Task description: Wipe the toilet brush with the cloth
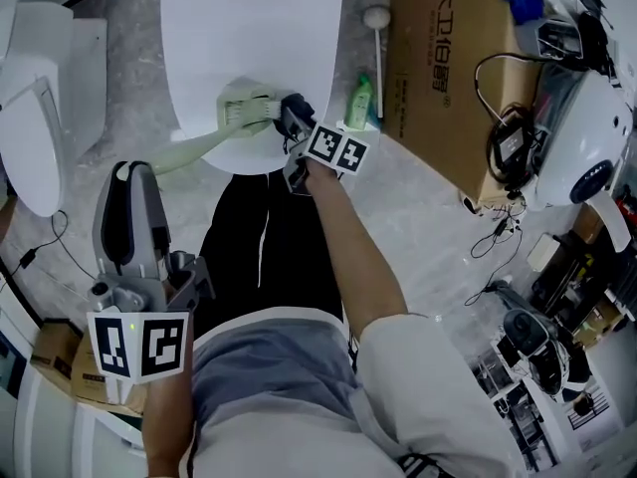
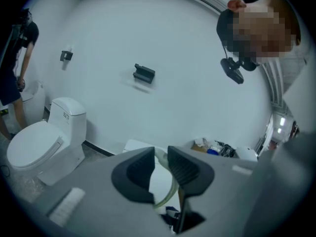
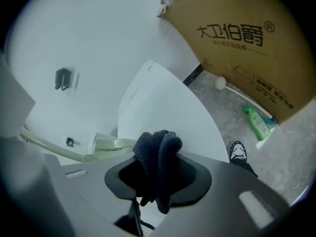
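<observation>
A pale green toilet brush (image 1: 235, 111) lies with its head over the closed white toilet lid (image 1: 249, 38). Its long handle (image 1: 194, 147) runs down-left to my left gripper (image 1: 137, 172). In the left gripper view the green handle (image 2: 168, 193) passes between that gripper's (image 2: 161, 168) nearly closed jaws, which are shut on it. My right gripper (image 1: 291, 119) is shut on a dark cloth (image 1: 297, 108), held against the right side of the brush head. In the right gripper view the cloth (image 3: 158, 164) bulges out of the jaws, with the brush head (image 3: 111, 144) just beyond it.
A large cardboard box (image 1: 448, 68) stands to the right, with a green spray bottle (image 1: 359, 103) and a white ball-ended stick (image 1: 376, 18) beside it. A second toilet (image 1: 40, 98) is at the left. Cables and a white rounded appliance (image 1: 587, 157) crowd the right side.
</observation>
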